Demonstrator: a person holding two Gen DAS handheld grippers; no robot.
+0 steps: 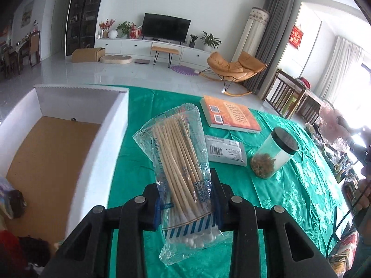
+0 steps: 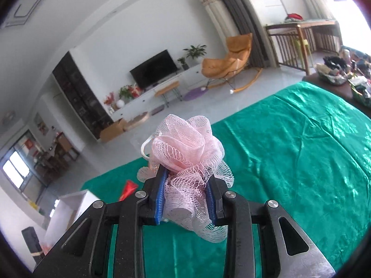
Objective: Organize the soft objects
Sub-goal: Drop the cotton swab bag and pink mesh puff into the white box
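the green satin tablecloth (image 1: 289,185) covers the whole work surface and its far edge gives straight onto open pale floor, so there is free room ahead of both hands; in the right wrist view the cloth to the right of the gripper lies bare and wrinkled. on the left side of the cloth stands the white-walled box (image 1: 99,153) with a brown floor, open at the top, its near long wall running just beside the left gripper; some soft items lie at its near left corner, too cut off to name. beyond the left gripper, an orange book (image 1: 231,115) lies flat near the far edge, a clear jar with a black lid (image 1: 276,153) lies tilted on the cloth, and a flat labelled packet (image 1: 225,150) lies between them, nearer. the left gripper (image 1: 185,199) is clamped on a clear bag of cotton swabs (image 1: 178,153), held above the cloth. the right gripper (image 2: 186,194) is squeezed tight on a pink mesh bath pouf (image 2: 185,146), also raised.
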